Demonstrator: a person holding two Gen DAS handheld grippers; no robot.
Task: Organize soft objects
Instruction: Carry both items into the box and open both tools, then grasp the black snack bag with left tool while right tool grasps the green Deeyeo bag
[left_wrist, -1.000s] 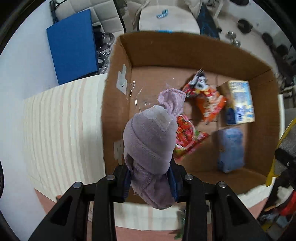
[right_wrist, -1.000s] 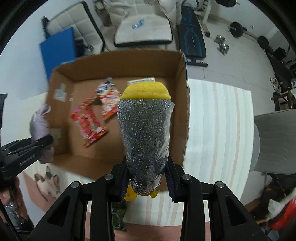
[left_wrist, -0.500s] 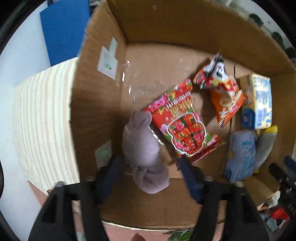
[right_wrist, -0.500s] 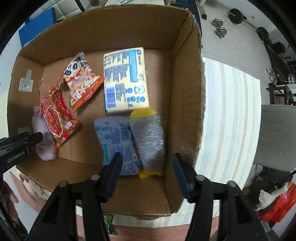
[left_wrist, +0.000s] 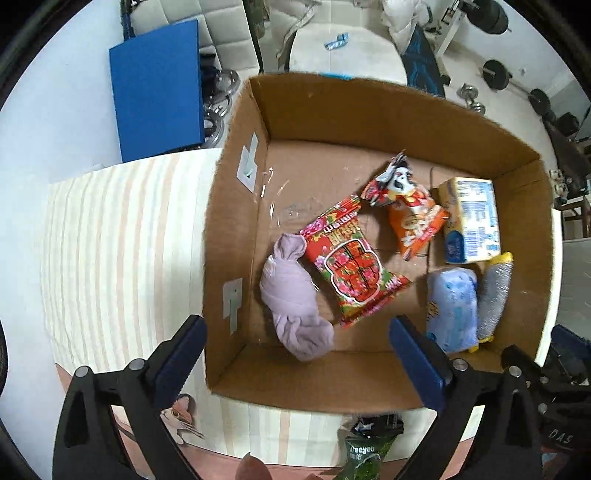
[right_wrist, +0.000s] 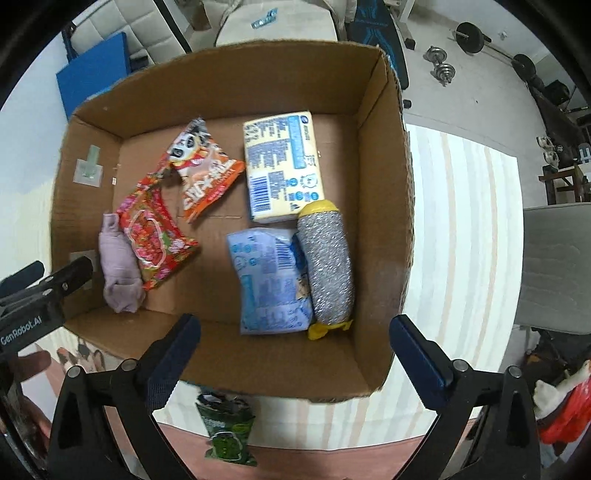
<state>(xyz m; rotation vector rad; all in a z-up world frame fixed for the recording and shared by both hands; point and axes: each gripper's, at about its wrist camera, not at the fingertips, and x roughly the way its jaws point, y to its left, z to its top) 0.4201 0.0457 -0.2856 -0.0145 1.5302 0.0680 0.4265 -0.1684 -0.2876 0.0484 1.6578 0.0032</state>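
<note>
both claws gape empty above the brown cardboard box (right_wrist: 384, 206); rolled lilac sock (left_wrist: 291, 295) and silver scrubber (right_wrist: 327, 266) lie inside; next target probably the green packet (right_wrist: 227, 432) on the bench.

"GenRobot.AI" is printed on the left gripper (right_wrist: 55, 273); the green packet (left_wrist: 364, 456) reads "Cecyoo".

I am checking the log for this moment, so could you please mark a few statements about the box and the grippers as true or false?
1. Both grippers are open and hold nothing. True: left gripper, right gripper.
2. The purple cloth lies on the table outside the cardboard box. False: it lies inside, by the left wall.
3. The silver sponge lies beside the blue pack. True.
4. The green packet is in the box. False: it lies outside, in front.
</note>
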